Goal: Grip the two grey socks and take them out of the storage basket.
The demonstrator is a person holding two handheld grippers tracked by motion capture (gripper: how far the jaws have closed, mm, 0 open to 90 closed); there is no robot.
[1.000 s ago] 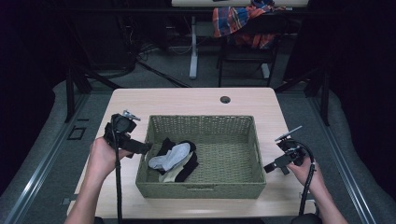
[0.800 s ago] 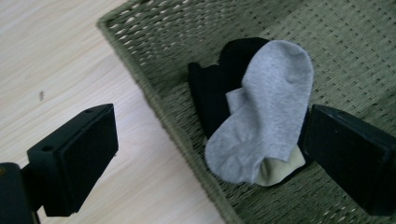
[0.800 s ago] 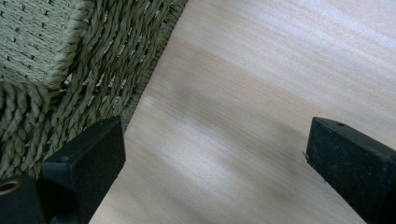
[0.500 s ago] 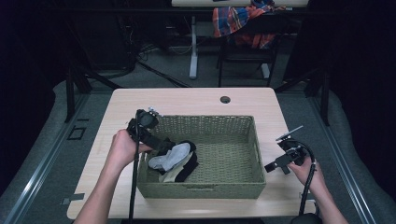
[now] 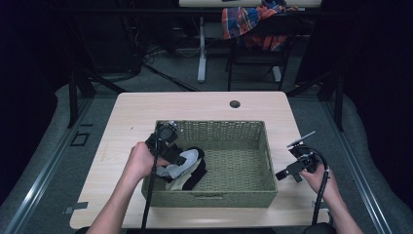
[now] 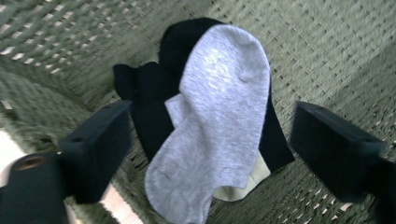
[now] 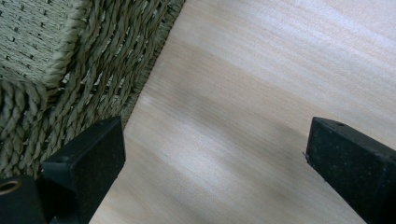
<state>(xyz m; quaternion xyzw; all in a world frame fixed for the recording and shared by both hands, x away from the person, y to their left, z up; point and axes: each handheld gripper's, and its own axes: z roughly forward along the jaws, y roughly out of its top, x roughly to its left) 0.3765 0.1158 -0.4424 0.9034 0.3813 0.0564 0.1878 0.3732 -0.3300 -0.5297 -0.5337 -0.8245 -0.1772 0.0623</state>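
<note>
The surface [image 5: 131, 117] fills the centre of the high view and carries a green woven basket [image 5: 234, 130] at its middle. A small pile of socks lies in the left part of the basket floor, left of centre in the high view: a grey sock [image 6: 219, 116] on top, a black sock [image 6: 144, 93] beneath it, and a cream sock [image 6: 252, 179] showing at the lower edge.

The left tool [image 5: 176, 157] sits over the left rim of the basket, directly above the pile. Its jaws stand wide apart and hold nothing. In the left gripper view the grey sock lies between the two jaws, its long axis running from upper right to lower left of the frame, roughly along the jaws and across their closing line. The jaws therefore bracket the sock's narrow width, which suits a straight descent and pinch.

The right tool [image 5: 292, 171] rests low over the bare surface at the right of the high view, just outside the basket's right wall. Its jaws are also spread and empty. It is well apart from the socks, so the left tool is judged the nearer one for the pick.
</note>
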